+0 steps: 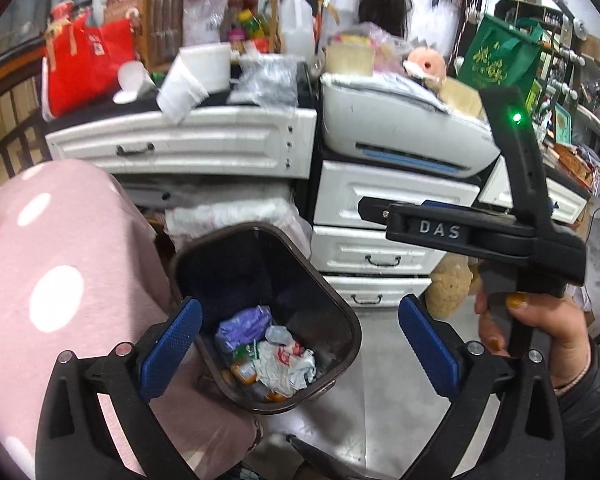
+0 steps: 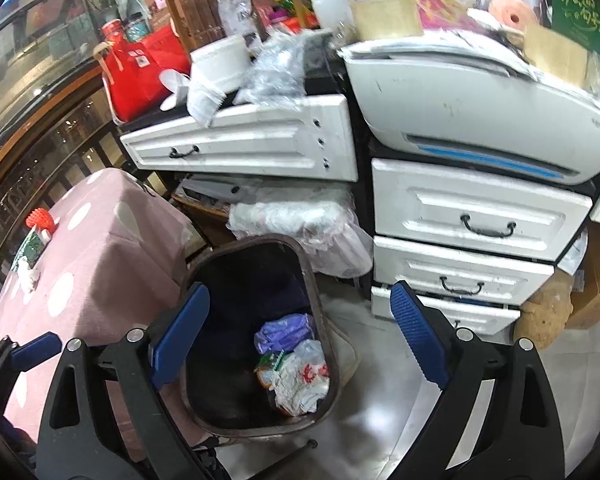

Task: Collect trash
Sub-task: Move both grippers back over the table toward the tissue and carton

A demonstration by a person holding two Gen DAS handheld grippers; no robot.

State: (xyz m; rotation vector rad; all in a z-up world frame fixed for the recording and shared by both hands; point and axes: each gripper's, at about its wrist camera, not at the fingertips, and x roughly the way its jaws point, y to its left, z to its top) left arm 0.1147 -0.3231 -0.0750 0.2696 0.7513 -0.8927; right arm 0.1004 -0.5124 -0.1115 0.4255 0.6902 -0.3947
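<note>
A dark brown trash bin [image 1: 342,320] stands on the floor beside a pink polka-dot table; it also shows in the right wrist view [image 2: 314,280]. Inside lie a purple wrapper [image 1: 242,322], crumpled white paper [image 1: 286,372] and small orange items; the same purple wrapper [image 2: 284,332] and white paper [image 2: 300,384] show from the right. My left gripper [image 1: 296,344] is open and empty above the bin. My right gripper [image 2: 300,332] is open and empty above the bin; its body [image 1: 480,232] shows at right in the left wrist view, held by a hand.
The pink polka-dot table [image 2: 100,264] stands left of the bin with a small red item [image 2: 40,220] on it. White drawers [image 2: 472,216] and a printer [image 2: 480,108] stand behind, cluttered with cups, bags and bottles. A red bag [image 1: 88,64] sits at the back left.
</note>
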